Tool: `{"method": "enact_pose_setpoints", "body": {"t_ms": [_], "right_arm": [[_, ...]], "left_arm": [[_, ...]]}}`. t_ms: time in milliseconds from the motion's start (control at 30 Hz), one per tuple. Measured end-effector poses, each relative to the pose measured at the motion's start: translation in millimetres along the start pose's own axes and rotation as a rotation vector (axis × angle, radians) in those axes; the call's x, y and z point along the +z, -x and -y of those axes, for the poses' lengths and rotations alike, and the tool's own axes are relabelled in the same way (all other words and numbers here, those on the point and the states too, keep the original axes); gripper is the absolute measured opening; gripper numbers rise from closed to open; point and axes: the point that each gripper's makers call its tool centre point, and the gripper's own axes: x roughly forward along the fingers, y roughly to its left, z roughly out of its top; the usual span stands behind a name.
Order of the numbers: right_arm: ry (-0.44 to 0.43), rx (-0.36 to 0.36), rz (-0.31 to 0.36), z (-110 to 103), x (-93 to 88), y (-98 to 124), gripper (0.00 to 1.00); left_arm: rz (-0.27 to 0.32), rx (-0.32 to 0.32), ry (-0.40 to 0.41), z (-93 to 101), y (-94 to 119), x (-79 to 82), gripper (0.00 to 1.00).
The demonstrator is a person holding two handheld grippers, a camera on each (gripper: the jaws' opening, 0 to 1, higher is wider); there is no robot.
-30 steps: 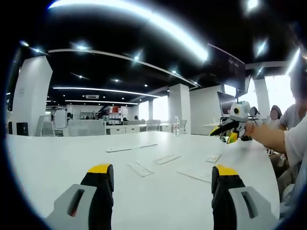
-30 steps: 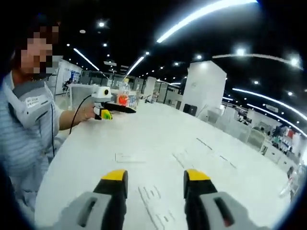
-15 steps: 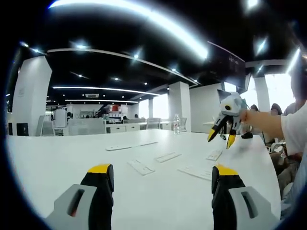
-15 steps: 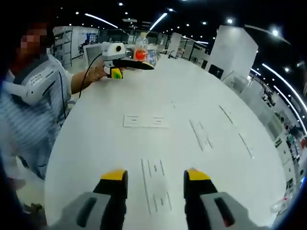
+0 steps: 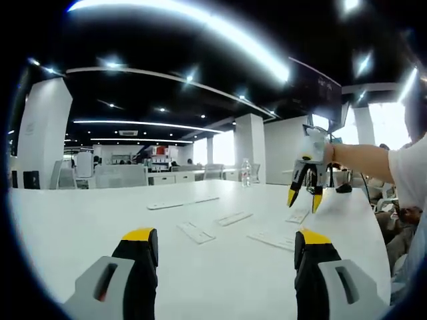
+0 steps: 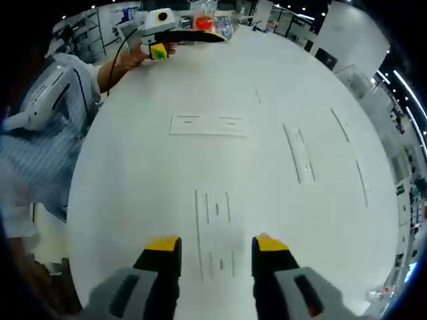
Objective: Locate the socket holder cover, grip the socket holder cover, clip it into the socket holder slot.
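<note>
Several flat white plastic pieces lie on the white table (image 6: 133,173). One slotted white plate (image 6: 215,230) lies straight ahead of my right gripper (image 6: 217,243), which looks down on it from above with jaws open and nothing between them. A second plate (image 6: 208,125) lies farther off, a narrow piece (image 6: 299,153) to its right. In the left gripper view the right gripper (image 5: 303,197) points down over the table above a small plate (image 5: 297,217). My left gripper (image 5: 225,237) is open and holds nothing, low over the table; the right gripper view shows the left gripper (image 6: 175,33) far off.
More white pieces (image 5: 195,233) (image 5: 232,219) (image 5: 272,241) and long thin strips (image 5: 181,205) lie mid-table. Bottles and a red object (image 6: 207,23) stand at the table's far end. A person's sleeve (image 6: 40,133) is by the table edge (image 6: 73,220). Chairs and desks stand behind.
The right gripper has tipped downward over the table, so its view now looks down on the slotted plate. The left gripper has stayed put. Both stay open.
</note>
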Motion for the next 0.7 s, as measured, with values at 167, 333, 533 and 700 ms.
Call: {"method": "enact_pose_setpoints", "body": {"t_ms": [167, 333, 533, 700], "right_arm": [[0.016, 0.026, -0.032, -2.9, 3.0, -2.7, 0.39], [0.015, 0.065, -0.091, -5.7, -2.3, -5.3, 0.38], [0.018, 0.067, -0.144, -1.0, -5.9, -5.8, 0.36], [0.02, 0.083, -0.188, -1.0, -7.4, -7.5, 0.36]], "left_arm": [[0.0, -0.004, 0.0, 1.8, 0.0, -0.2, 0.84], [0.005, -0.011, 0.001, 4.1, 0.2, 0.8, 0.84], [0.014, -0.018, 0.003, 6.0, 0.9, 3.2, 0.84], [0.011, -0.029, 0.001, 8.7, 0.6, 3.3, 0.84]]}}
